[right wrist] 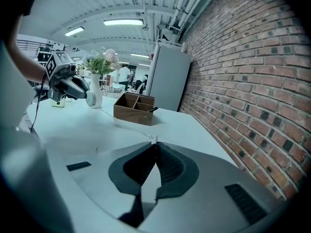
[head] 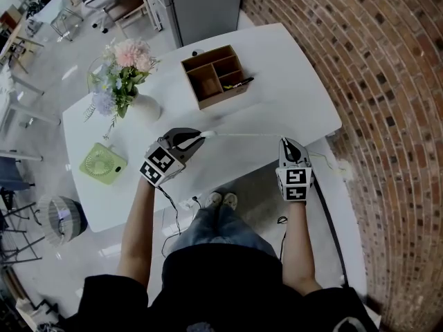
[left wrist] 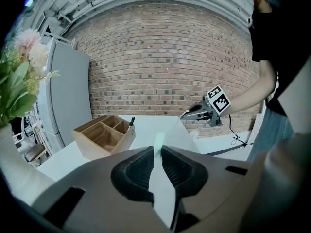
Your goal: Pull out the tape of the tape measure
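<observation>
My left gripper (head: 199, 139) is shut on the small white tape measure case (head: 210, 133), which shows as a pale edge (left wrist: 158, 148) pinched between its black pads. A thin white tape (head: 246, 135) stretches level over the white table (head: 284, 68) to my right gripper (head: 287, 142). In the right gripper view the jaws (right wrist: 155, 143) are closed on the tape's end tab (right wrist: 154, 140), and the tape runs back to the round case (right wrist: 91, 99) in the left gripper (right wrist: 80, 89). From the left gripper view, the right gripper (left wrist: 190, 112) hangs over the table's near edge.
A wooden divided box (head: 214, 75) with a black pen (head: 239, 84) stands behind the tape. A white vase of flowers (head: 142, 106) and a small green fan (head: 104, 163) sit at the table's left. A brick wall (head: 387, 81) runs along the right.
</observation>
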The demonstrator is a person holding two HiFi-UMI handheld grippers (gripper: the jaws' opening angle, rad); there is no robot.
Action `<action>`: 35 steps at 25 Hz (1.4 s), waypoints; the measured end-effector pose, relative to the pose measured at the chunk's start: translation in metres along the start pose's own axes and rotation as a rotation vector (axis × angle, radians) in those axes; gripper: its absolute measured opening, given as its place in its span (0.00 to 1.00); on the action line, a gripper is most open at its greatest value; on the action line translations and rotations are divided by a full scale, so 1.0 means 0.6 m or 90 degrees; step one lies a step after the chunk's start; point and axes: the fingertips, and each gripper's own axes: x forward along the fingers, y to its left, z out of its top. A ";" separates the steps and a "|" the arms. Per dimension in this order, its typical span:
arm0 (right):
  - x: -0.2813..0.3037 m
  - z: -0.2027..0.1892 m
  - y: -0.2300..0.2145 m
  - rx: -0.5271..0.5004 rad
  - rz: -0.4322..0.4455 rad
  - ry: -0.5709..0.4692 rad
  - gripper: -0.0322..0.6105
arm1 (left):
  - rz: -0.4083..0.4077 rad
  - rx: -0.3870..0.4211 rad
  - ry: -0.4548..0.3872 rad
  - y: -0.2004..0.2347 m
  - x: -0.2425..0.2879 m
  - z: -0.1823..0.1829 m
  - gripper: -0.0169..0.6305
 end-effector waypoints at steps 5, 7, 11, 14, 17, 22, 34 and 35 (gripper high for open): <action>0.000 -0.006 -0.020 0.002 -0.017 0.010 0.05 | 0.013 -0.013 0.007 0.017 -0.014 -0.017 0.13; 0.001 -0.007 -0.027 0.000 -0.022 0.012 0.06 | 0.015 -0.014 0.012 0.024 -0.019 -0.026 0.13; 0.004 -0.014 -0.032 -0.006 -0.027 0.024 0.06 | 0.014 -0.016 0.016 0.031 -0.025 -0.031 0.13; 0.009 -0.013 -0.033 -0.007 -0.026 0.022 0.06 | 0.013 -0.019 0.018 0.035 -0.022 -0.037 0.13; 0.015 -0.012 -0.032 -0.008 -0.027 0.024 0.06 | 0.013 -0.022 0.018 0.038 -0.020 -0.039 0.13; 0.025 -0.011 -0.029 -0.002 -0.020 0.025 0.06 | 0.013 -0.030 0.020 0.042 -0.016 -0.045 0.13; 0.078 -0.009 0.037 -0.020 0.039 0.027 0.06 | 0.001 -0.031 0.034 0.040 0.020 -0.063 0.13; 0.079 -0.008 0.040 -0.019 0.042 0.024 0.06 | 0.001 -0.031 0.034 0.041 0.020 -0.062 0.13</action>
